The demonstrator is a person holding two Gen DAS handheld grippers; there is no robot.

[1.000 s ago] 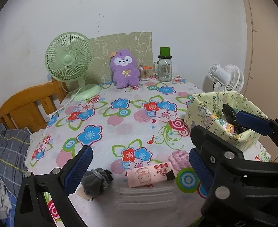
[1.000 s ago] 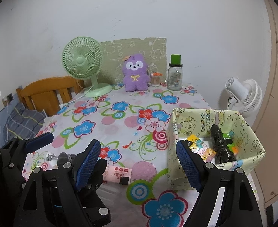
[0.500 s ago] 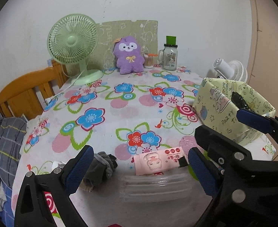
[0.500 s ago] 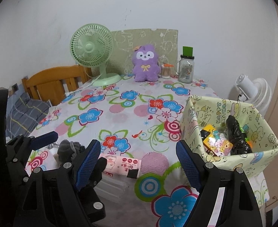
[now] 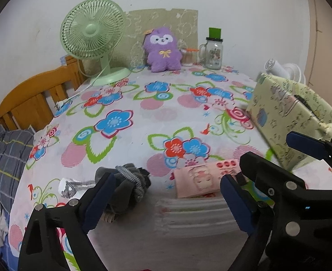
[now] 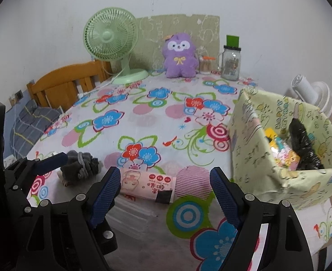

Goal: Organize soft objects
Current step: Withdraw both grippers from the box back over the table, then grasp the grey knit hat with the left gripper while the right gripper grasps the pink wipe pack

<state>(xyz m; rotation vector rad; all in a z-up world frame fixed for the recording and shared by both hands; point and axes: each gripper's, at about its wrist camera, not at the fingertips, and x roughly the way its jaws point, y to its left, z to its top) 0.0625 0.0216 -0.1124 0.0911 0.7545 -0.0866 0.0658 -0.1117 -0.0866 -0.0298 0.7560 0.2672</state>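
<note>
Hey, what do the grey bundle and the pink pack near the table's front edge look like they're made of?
Grey bundle: likely knitted fabric, matte, showing ribbed cuffs and soft folds; maybe socks or gloves. Pink pack: probably thin glossy plastic film, printed, slightly creased, with a dark flap; contents hidden.

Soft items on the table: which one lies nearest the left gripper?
The grey knotted cloth bundle, beside the left gripper's finger; the pink packet lies further right.

Two fans (image 6: 111,45), one plush (image 6: 180,55), perhaps one jar (image 6: 231,62).
</note>
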